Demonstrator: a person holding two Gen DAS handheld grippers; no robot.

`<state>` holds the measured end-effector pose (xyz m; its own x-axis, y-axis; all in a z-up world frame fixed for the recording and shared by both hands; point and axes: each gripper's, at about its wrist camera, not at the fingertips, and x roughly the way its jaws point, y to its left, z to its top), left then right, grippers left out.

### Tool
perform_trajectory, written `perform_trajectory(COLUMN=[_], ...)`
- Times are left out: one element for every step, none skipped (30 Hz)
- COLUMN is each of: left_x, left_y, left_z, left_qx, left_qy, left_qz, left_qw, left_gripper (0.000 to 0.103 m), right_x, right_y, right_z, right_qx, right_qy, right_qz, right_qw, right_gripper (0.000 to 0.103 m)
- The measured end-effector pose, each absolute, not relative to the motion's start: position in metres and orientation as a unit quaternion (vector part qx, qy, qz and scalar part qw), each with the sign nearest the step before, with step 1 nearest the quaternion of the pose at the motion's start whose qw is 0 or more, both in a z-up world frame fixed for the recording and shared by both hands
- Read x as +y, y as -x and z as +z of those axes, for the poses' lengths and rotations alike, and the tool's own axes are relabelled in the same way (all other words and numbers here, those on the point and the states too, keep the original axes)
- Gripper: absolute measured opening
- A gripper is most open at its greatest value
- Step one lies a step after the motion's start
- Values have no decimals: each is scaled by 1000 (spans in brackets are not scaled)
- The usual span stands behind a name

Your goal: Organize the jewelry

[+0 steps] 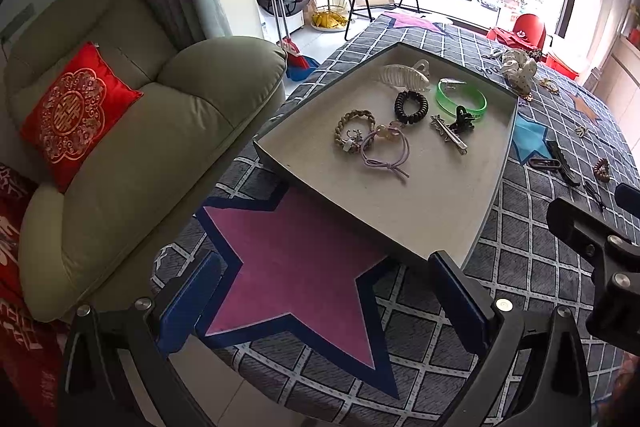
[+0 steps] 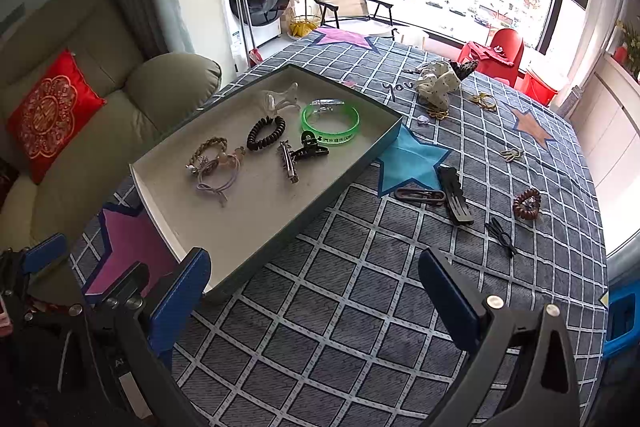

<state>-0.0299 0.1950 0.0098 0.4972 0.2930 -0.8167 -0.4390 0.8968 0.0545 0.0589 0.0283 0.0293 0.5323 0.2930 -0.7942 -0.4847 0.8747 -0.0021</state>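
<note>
resting on a grey checked tablecloth (image 2: 360, 307) printed with stars, a shallow grey tray (image 2: 256, 227) is seen with several pieces already gathered inside it: a green bangle (image 2: 330, 123), a black coil hair tie (image 2: 266, 133), a clear claw clip (image 2: 280, 99), a small black claw clip (image 2: 310, 149) touching a silver barrette (image 2: 289, 163), a braided bracelet (image 2: 208, 149) and a lilac hair tie (image 2: 222, 181). outside the tray, to its right, other pieces are left on the cloth: a white spotted scrunchie (image 2: 436, 83), some gold-coloured jewelry (image 2: 484, 101), a long black hair clip (image 2: 454, 195) just beside a dark oval clip (image 2: 420, 195), a brown beaded bracelet (image 2: 527, 203) and a thin black hair tie (image 2: 502, 237). the left gripper (image 1: 324, 303) is held over a pink star at the near end of the tray, its blue-padded jaws spread wide with nothing between them. the right gripper (image 2: 316, 295) is held over bare cloth just beside the tray's near corner, likewise spread apart and empty. a beige armchair (image 1: 120, 147) with a red cushion (image 1: 76, 115) is seen to the left of the table.
</note>
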Motion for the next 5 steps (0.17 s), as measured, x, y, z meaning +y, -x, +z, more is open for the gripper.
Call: perform_trajectory(left_x=[195,195,194,194,195], left_y=[30,30,29,29,28], left_z=[10,10,10,10,10], left_qx=[452,452,452,452,453], left_qy=[79,79,80,82,84], left_qz=[214,214,214,212,212], left_qw=[862,863,862,862,862], left_gripper=[103,103,103,103,103], right_x=[29,29,28,29,28], right_y=[-59,-59,-59,-60,-59], right_z=[30,30,29,30,29], right_qx=[428,428,428,428,428], right_qy=[112,112,111,112,111], right_qz=[224,224,224,224,224], right_qw=[868,868,868,868,868], right_gripper=[103,103,103,103,103])
